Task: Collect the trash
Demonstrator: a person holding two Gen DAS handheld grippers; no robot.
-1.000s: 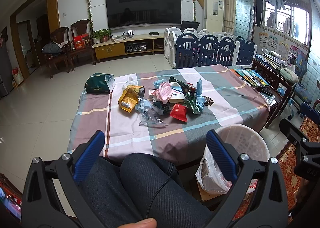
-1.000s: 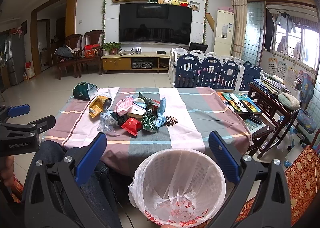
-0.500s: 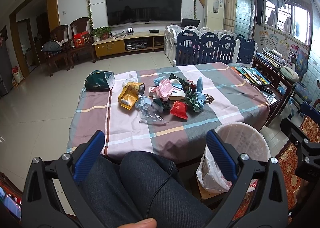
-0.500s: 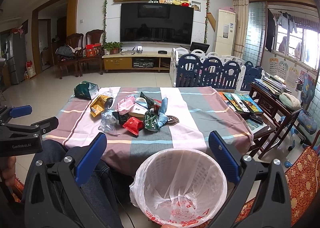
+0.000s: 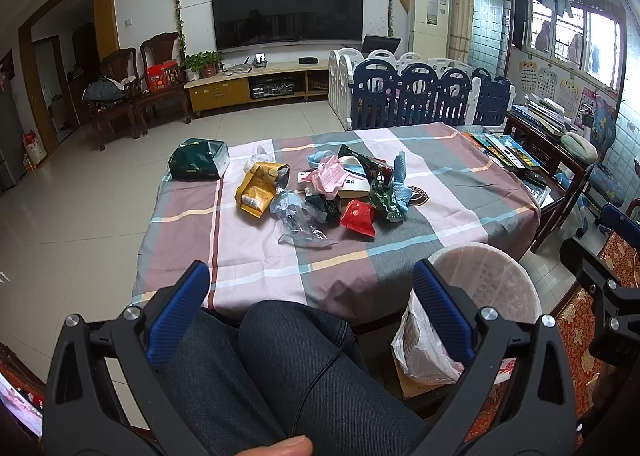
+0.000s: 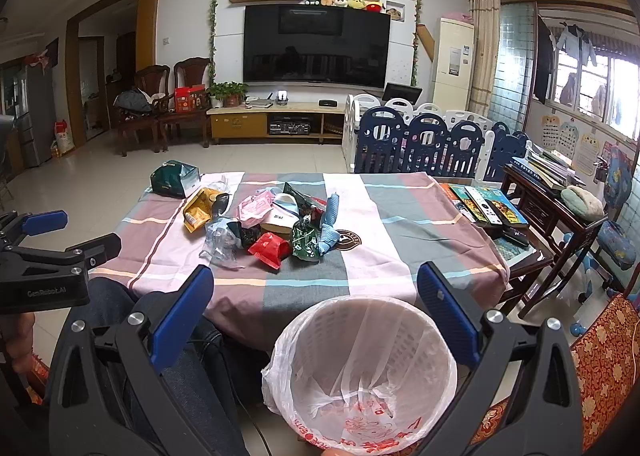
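Directly ahead of the left gripper (image 5: 310, 288), beyond the person's knees (image 5: 280, 356) in dark trousers, lies the trash pile (image 5: 320, 192) on the checked tablecloth (image 5: 248, 252). The left gripper is held low over the lap, pointing level toward the table, its blue-padded fingers (image 5: 180, 308) spread wide with nothing between them; a fingertip (image 5: 286, 448) shows at the bottom edge of the left wrist view. The pile sits well apart from both grippers, near the middle of the table: a yellow pouch (image 5: 258, 192) on its left side, a pink wrapper (image 5: 330, 178) at its centre, a red packet (image 5: 358, 216) and a clear plastic wrapper (image 5: 298, 224) on the side nearest the grippers, a green packet (image 5: 384, 200) and a blue cloth (image 5: 400, 184) to the right. A dark green bag (image 5: 196, 158) lies apart, far ahead and left. The right gripper (image 6: 314, 296) is held directly above the waste basket (image 6: 360, 368), which is lined with a white bag and stands on the floor against the near table edge. Its fingers (image 6: 182, 316) are likewise spread wide and hold nothing. The left gripper's body (image 6: 44, 268) appears to the left of the right one, with the hand (image 6: 18, 340) gripping its handle partly visible below.
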